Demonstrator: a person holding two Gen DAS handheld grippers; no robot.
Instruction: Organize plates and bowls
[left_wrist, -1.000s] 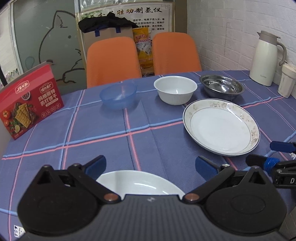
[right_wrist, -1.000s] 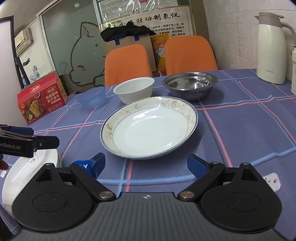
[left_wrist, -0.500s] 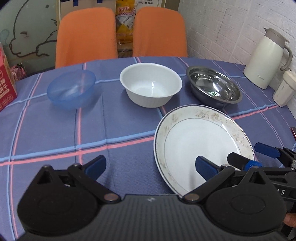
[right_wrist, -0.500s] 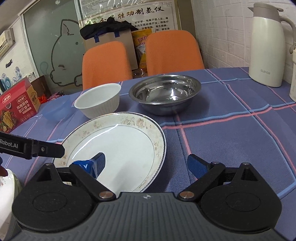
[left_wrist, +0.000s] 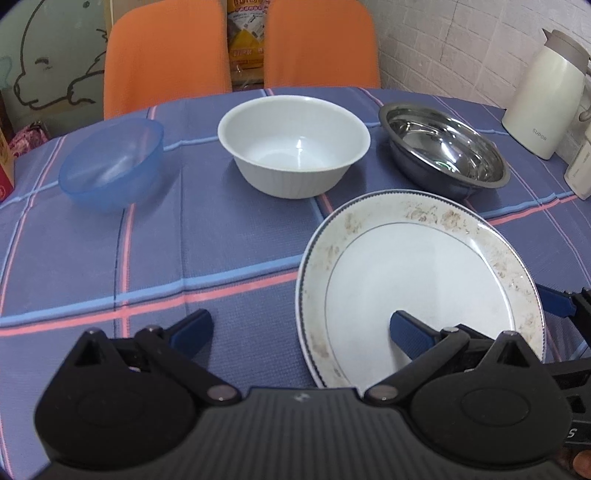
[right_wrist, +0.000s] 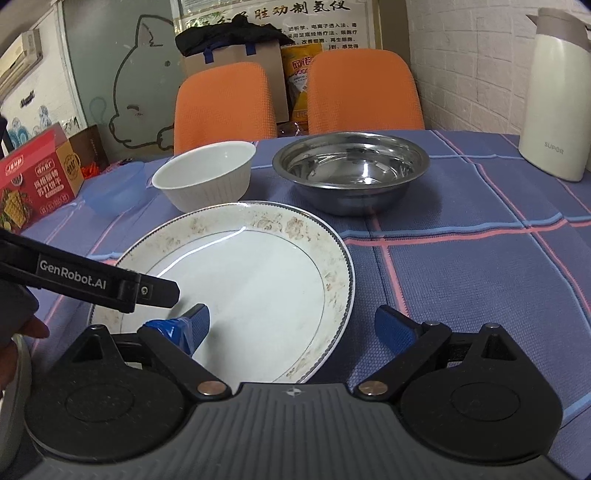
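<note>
— Where is the plate?

— The patterned plate (left_wrist: 417, 280) lies flat on the blue checked tablecloth (left_wrist: 155, 258), nearest the two tools, with the white bowl (left_wrist: 293, 144) and the steel bowl (left_wrist: 445, 151) just behind it and the blue plastic bowl (left_wrist: 110, 162) well apart to the left.

— And the claws?

— Both gape wide and carry nothing. The left gripper (left_wrist: 301, 330) straddles the plate's left rim, one finger over the white well, the other over the cloth. The right gripper (right_wrist: 291, 321) straddles the opposite rim the same way, low and pointing forward across the table.

— So what makes a clean lift?

— Probably a bite on the rim alone: one finger slid under the lip, one on top, closed gently, since glazed china looks slippery and could tip. Lifting level from the edge nearest the holder seems safest, with both tools kept from knocking together over the plate, where their tips already sit close.
</note>
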